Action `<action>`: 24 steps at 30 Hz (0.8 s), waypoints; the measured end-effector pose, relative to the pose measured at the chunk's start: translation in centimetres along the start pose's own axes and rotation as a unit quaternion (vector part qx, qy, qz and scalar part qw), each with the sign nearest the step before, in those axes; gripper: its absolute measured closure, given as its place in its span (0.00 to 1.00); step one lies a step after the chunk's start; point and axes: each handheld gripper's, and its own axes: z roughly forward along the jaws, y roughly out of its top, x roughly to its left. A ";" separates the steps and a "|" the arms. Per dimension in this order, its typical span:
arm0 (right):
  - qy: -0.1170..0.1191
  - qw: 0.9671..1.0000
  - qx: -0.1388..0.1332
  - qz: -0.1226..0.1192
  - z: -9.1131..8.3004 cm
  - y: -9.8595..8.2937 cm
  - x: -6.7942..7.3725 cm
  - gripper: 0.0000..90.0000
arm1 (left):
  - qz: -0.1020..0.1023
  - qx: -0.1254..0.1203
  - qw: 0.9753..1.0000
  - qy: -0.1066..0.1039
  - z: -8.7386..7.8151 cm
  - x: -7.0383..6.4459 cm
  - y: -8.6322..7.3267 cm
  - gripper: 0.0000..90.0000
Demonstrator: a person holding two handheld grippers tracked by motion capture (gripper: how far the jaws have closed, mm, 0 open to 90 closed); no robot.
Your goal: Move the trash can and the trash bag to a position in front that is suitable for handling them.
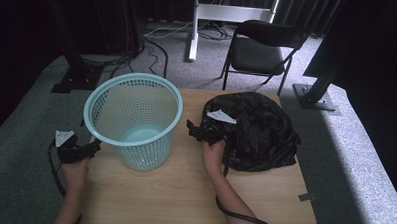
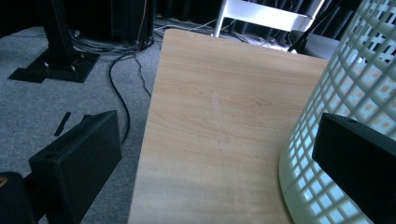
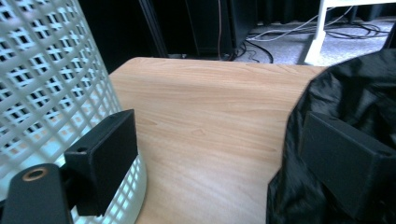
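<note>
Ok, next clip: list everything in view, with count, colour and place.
basket: 1, pale teal, mesh, upright on the table's left part
bag: 1, black plastic, crumpled on the table's right part
table: 1, light wood, centre
chair: 1, black, folding, on the carpet beyond the table
cables: several, black, on the grey carpet behind the table
stand: 1, white, on the floor at the back
left tongs: 1, black, open, at the table's left edge beside the basket
right tongs: 1, black, open, between basket and bag
forearms: 2, entering from the bottom
</note>
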 end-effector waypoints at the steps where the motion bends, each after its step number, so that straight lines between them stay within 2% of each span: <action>1: -0.002 1.000 0.003 0.001 0.4 0.1 0.1 0.12 | -0.002 0.001 1.000 0.001 0.1 0.0 0.1 0.02; 6: -0.003 1.000 0.014 -0.010 2.1 0.5 1.1 0.12 | -0.015 -0.003 1.000 -0.009 0.8 -0.2 0.1 0.02; 9: 0.008 1.000 0.012 -0.023 2.4 0.6 1.7 0.12 | -0.014 0.002 1.000 -0.022 1.0 -0.9 0.1 0.02; 10: 0.016 0.999 0.013 -0.026 2.4 0.7 1.8 0.12 | -0.006 0.002 1.000 -0.029 0.9 -1.2 0.2 0.02; 11: 0.027 0.999 0.009 -0.032 2.3 0.7 1.9 0.12 | -0.004 -0.001 1.000 -0.027 0.9 -1.5 0.2 0.02; 14: 0.031 0.998 0.010 -0.049 2.2 0.8 2.2 0.13 | 0.010 0.004 1.000 -0.029 0.9 -2.1 0.2 0.02; 17: 0.029 0.998 0.011 -0.052 1.9 0.7 2.2 0.13 | 0.011 0.006 0.999 -0.033 0.8 -2.3 0.1 0.02; 20: 0.028 0.998 0.013 -0.055 1.3 0.6 1.9 0.14 | 0.023 0.007 0.999 -0.033 0.6 -2.9 0.0 0.02; 24: 0.030 0.998 0.010 -0.053 -0.2 0.1 1.3 0.14 | 0.037 0.013 0.998 -0.044 0.3 -4.2 -0.2 0.02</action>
